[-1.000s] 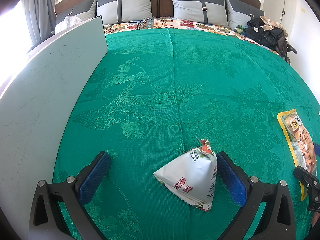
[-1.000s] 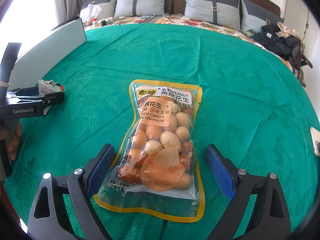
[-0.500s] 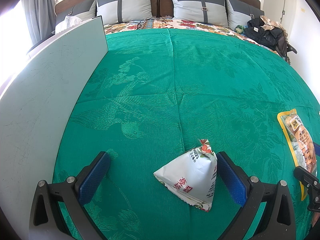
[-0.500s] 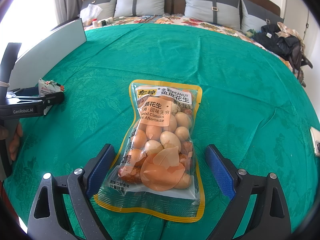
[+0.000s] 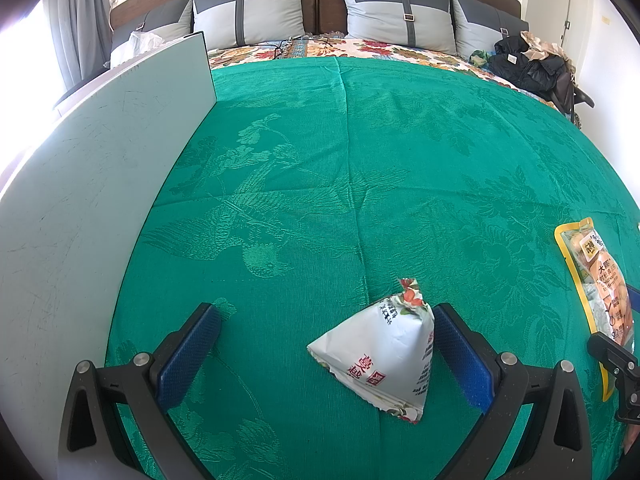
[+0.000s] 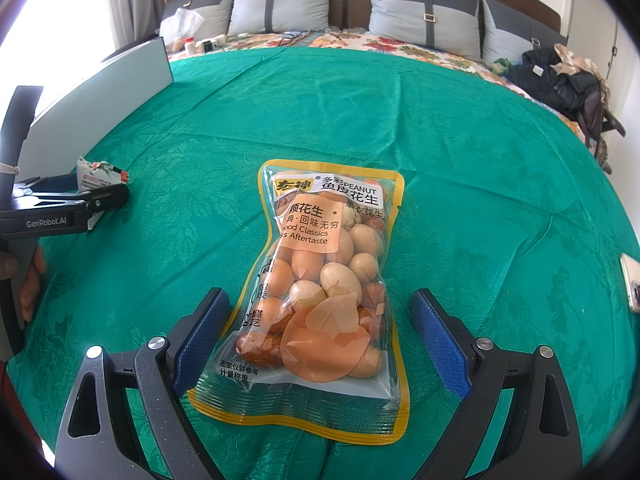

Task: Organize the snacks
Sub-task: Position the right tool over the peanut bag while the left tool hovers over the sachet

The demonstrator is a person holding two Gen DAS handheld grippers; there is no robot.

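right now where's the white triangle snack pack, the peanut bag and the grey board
white triangle snack pack [image 5: 380, 352], left wrist view, on its front face beside the red print
peanut bag [image 6: 320, 280], right wrist view, on the clear window over the nuts
grey board [image 5: 100, 168], left wrist view, on its flat scuffed face

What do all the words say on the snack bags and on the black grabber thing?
"PEANUT", in the top band of the peanut bag, beside large Chinese characters.
"ood Classics" and "s Aftertaste", on the peanut bag's orange label, cut off at the left.
"GenRobot.AI", on the side of the left gripper.
Red Chinese characters and small black print, on the white triangular packet: too small and tilted to read.
Small print at the peanut bag's lower left: too small to read.
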